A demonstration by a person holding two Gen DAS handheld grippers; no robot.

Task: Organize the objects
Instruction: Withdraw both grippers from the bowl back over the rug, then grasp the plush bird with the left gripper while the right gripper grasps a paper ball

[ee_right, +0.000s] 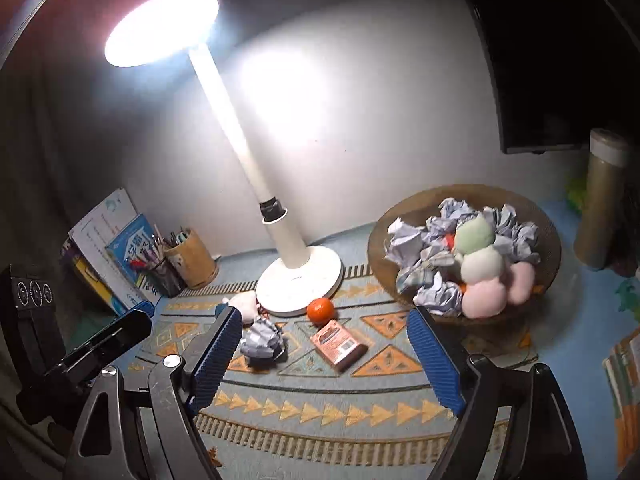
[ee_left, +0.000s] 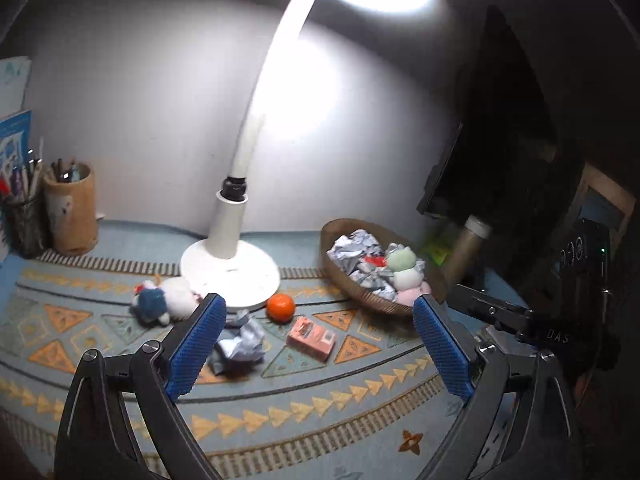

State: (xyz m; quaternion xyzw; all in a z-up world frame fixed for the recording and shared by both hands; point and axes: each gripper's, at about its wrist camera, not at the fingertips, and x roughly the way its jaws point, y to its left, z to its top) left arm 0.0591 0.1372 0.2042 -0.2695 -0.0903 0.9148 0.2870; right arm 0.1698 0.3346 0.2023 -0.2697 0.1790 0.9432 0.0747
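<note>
A crumpled paper ball (ee_left: 239,345) (ee_right: 262,339), an orange (ee_left: 281,307) (ee_right: 320,310), a pink box (ee_left: 311,338) (ee_right: 339,345) and a small plush toy (ee_left: 165,300) (ee_right: 245,305) lie on the patterned mat. A woven basket (ee_left: 340,276) (ee_right: 380,236) at the right holds crumpled paper and plush balls. My left gripper (ee_left: 318,344) is open and empty, above the mat just short of the paper ball and box. My right gripper (ee_right: 326,354) is open and empty, just short of the box.
A lit white desk lamp (ee_left: 230,268) (ee_right: 300,276) stands behind the objects. Pen holders (ee_left: 72,208) (ee_right: 192,256) and books (ee_right: 120,240) stand at the back left. A tall bottle (ee_left: 468,248) (ee_right: 600,200) stands right of the basket, under a dark monitor (ee_right: 560,60).
</note>
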